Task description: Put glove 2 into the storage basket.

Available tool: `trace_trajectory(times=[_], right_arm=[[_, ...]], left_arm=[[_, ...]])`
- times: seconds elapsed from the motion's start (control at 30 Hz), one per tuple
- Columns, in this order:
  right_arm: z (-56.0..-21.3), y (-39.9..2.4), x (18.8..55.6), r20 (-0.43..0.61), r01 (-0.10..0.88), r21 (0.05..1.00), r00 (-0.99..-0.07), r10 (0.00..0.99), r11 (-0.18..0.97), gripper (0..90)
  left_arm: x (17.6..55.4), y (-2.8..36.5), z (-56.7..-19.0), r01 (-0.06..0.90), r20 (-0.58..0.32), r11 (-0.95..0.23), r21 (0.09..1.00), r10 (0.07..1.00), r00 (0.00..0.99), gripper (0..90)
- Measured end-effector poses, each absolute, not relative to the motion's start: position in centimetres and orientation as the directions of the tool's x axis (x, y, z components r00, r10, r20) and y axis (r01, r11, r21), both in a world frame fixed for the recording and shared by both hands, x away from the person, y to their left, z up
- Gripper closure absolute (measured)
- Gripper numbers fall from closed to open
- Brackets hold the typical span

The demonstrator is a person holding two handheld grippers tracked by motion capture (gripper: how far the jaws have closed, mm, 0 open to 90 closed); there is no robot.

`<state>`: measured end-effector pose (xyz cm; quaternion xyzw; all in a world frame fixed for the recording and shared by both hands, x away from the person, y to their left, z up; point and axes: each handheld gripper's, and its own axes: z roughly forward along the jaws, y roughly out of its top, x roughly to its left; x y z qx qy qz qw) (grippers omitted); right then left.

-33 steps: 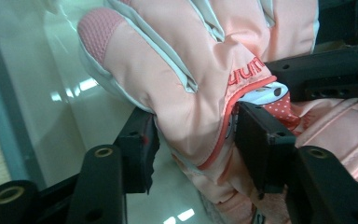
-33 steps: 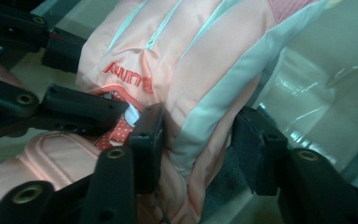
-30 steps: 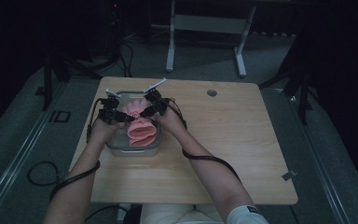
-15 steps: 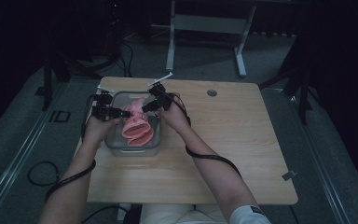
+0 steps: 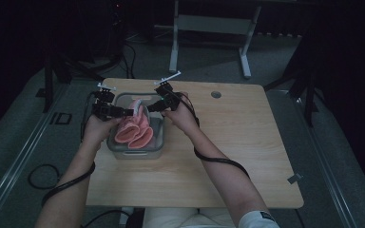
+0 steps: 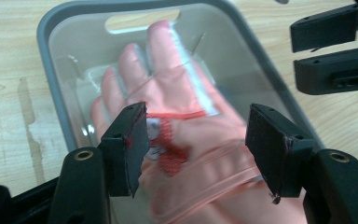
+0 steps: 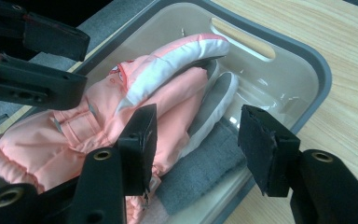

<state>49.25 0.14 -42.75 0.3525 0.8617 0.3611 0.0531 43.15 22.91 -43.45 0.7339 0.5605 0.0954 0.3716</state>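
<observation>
A pair of pink padded gloves [image 5: 134, 128] lies in a clear bin with a grey rim [image 5: 135, 153] at the table's left. In the left gripper view a glove [image 6: 177, 84] lies fingers-away below my left gripper [image 6: 196, 140], whose pads stand apart and touch nothing. My right gripper [image 7: 196, 140] hovers over the white-trimmed glove [image 7: 168, 84] and a grey layer [image 7: 205, 172] beneath it; its jaws have just been opening, with nothing gripped. From above, the left gripper [image 5: 123, 112] and right gripper [image 5: 153, 105] face each other over the bin's far end.
The wooden table [image 5: 247, 156] stretches bare to the right of the bin, with a round cable hole [image 5: 216, 94] near its far edge. A white desk frame [image 5: 209, 23] stands on the floor behind. Cables trail from both grippers along the forearms.
Both grippers have lifted up from the gloves and shifted toward the bin's far end. The gloves stayed lying in the bin.
</observation>
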Motion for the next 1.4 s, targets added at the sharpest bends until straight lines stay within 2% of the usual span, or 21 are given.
trace_trajectory(times=[0.23,0.57,0.6,0.63,0.77,0.87,0.93,1.03,1.13,1.4], right_arm=[[-42.5,-0.6,48.8,0.159,0.555,0.670,-0.755,0.636,0.492,46.1],[-41.8,-1.9,48.2,0.147,0.535,0.690,-0.763,0.630,0.487,43.7],[-41.7,-2.6,48.1,0.139,0.528,0.698,-0.763,0.631,0.484,39.7],[-41.8,-2.8,48.1,0.135,0.525,0.699,-0.763,0.632,0.486,38.8],[-41.8,-3.3,48.1,0.133,0.529,0.698,-0.759,0.638,0.484,36.9],[-41.8,-4.6,48.0,0.150,0.526,0.706,-0.766,0.626,0.474,28.2],[-41.8,-5.2,48.0,0.151,0.521,0.710,-0.770,0.620,0.474,25.1],[-41.9,-5.9,47.8,0.128,0.501,0.724,-0.772,0.622,0.473,19.0],[-42.0,-6.6,47.7,0.103,0.489,0.735,-0.765,0.635,0.470,18.4],[-42.2,-8.4,47.4,0.094,0.482,0.746,-0.760,0.643,0.460,15.9]], left_arm=[[42.5,21.6,-42.5,0.728,-0.287,-0.102,0.678,0.875,0.389,38.4],[41.5,18.5,-41.4,0.696,-0.248,-0.165,0.699,0.857,0.452,37.7],[41.4,18.1,-41.3,0.694,-0.246,-0.175,0.699,0.851,0.463,32.0],[41.3,17.7,-41.3,0.693,-0.246,-0.181,0.698,0.848,0.470,29.9],[41.2,16.5,-41.3,0.684,-0.242,-0.197,0.703,0.838,0.490,26.4],[41.0,15.5,-41.4,0.671,-0.219,-0.227,0.706,0.831,0.511,15.8],[40.9,14.8,-41.5,0.652,-0.187,-0.247,0.717,0.833,0.520,13.8],[40.9,14.0,-41.7,0.642,-0.208,-0.231,0.731,0.820,0.533,5.2],[40.8,13.1,-41.9,0.628,-0.176,-0.252,0.737,0.824,0.538,2.7],[40.4,10.5,-42.7,0.584,-0.143,-0.291,0.758,0.799,0.584,2.7]])
